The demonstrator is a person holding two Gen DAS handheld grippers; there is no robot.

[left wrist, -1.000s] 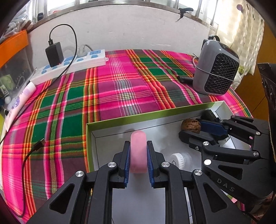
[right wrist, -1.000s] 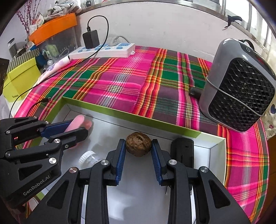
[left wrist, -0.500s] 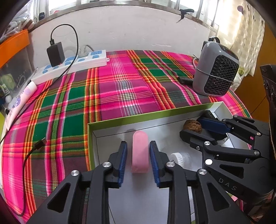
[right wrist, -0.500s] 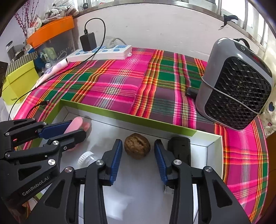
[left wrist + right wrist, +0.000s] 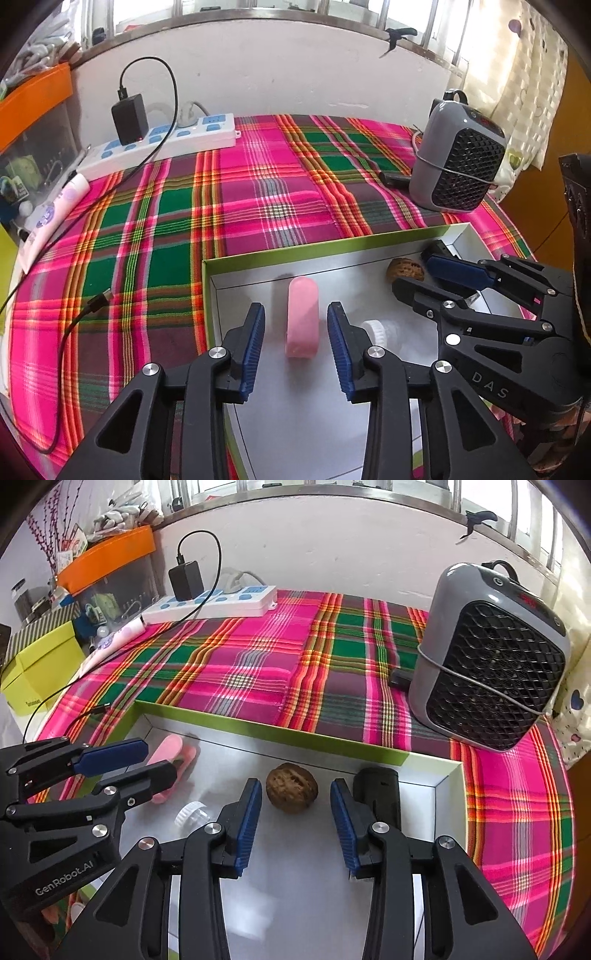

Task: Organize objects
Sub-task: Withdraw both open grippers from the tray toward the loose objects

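Both grippers sit over the tray, a shallow green-edged box with a pale floor, lying on the plaid cloth.

Left gripper: jaws opening, pads clear of the pink block on both sides. The block lies flat on the tray floor between them, near the tray's left wall.

Right gripper: jaws spread and holding no grip, visible gaps to the walnut, which rests on the floor between the fingertips, toward the tray's far wall.

Also in the tray: a black cylinder just right of the walnut, near the right corner, and a small white cap between the block and walnut (can't tell what it belongs to).

Outside the tray: heater on the cloth's right, power strip with a black charger along the back wall, loose cable on the cloth to the left.
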